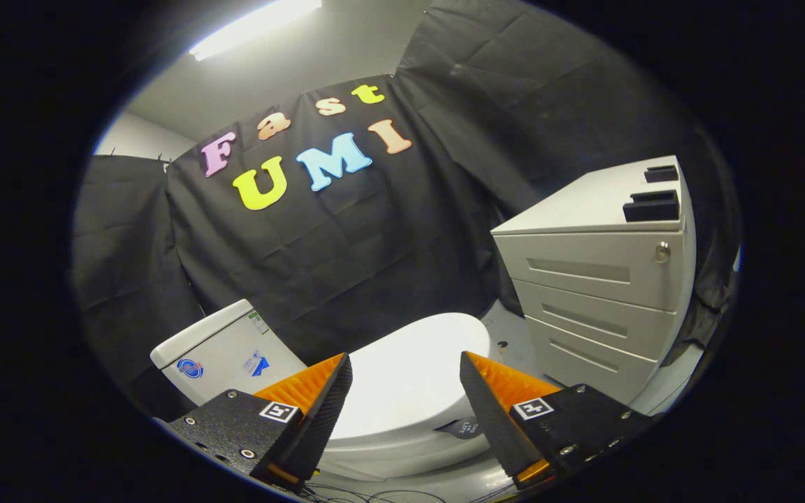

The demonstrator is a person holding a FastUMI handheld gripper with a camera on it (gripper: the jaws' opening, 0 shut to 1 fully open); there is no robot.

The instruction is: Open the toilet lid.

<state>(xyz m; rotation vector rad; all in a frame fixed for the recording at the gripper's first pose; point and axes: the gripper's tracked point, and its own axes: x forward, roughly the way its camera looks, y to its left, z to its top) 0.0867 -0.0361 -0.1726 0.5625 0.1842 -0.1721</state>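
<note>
Booth: black cloth wall, grey floor, white drawer cabinet [598, 279] beside toilet. Toilet lid [409, 377] down, flat on bowl, cistern [224, 353] behind. Tongs [406, 398] spread wide, empty, hovering above lid, apparently not touching. Step: approach. Next: lower fingers to lid's front rim, hook under edge, lift toward cistern.

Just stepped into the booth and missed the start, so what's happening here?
A hand-held gripper hangs over a white toilet, its fingers spread open and holding nothing. The toilet lid is down, closed, seen between and just beyond the fingers. The tank sits to one side of the lid, a white drawer cabinet to the other. Opening hasn't begun.
</note>
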